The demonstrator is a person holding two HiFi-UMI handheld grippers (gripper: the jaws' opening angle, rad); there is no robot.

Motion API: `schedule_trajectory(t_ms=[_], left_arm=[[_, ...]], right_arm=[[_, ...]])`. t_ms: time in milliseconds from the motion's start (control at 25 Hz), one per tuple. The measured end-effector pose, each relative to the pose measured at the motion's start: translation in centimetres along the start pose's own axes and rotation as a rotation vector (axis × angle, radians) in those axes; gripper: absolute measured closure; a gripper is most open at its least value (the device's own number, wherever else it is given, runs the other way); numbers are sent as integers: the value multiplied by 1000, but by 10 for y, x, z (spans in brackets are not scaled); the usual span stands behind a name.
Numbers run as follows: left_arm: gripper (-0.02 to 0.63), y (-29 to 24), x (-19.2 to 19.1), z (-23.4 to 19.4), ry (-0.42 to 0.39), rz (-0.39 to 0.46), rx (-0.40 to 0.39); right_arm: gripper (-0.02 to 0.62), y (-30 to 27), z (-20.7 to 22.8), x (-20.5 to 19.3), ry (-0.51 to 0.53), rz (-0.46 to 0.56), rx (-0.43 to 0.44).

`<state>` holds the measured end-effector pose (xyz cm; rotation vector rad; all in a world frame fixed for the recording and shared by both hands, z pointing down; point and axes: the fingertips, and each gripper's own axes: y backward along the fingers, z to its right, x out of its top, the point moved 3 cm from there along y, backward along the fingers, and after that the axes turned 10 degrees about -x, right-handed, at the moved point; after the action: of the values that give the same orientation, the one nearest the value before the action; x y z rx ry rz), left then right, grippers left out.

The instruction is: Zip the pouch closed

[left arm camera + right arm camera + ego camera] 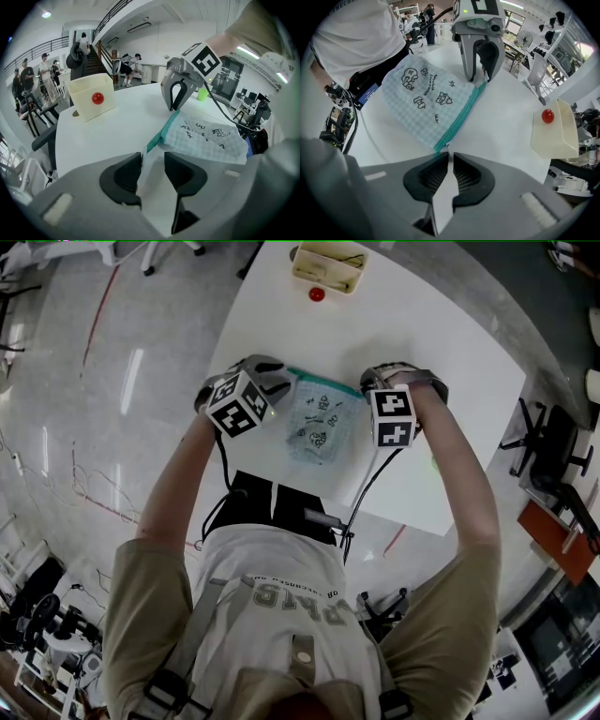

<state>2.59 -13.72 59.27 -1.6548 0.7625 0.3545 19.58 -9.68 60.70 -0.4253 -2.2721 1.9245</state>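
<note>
White table (450,362), pouch (319,423), zipper pull (447,148) indistinct

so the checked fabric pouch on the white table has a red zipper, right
No: the zipper is teal, not red; the right gripper view shows it. The checked fabric pouch does lie on the white table.

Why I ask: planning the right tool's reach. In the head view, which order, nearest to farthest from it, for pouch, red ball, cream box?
1. pouch, at the right tool, on its left.
2. red ball, farther ahead.
3. cream box, just beyond the ball, far edge.
</note>
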Motion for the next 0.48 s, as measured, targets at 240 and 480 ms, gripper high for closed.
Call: schedule_trajectory(t_ms=[240,480], left_arm=[[419,0,1,1,-6,-2,-6],[419,0,2,0,-9,-14,-11]], right_arm=[[533,1,4,0,-4,-5,-10],[532,3,-1,-1,-41,9,14]])
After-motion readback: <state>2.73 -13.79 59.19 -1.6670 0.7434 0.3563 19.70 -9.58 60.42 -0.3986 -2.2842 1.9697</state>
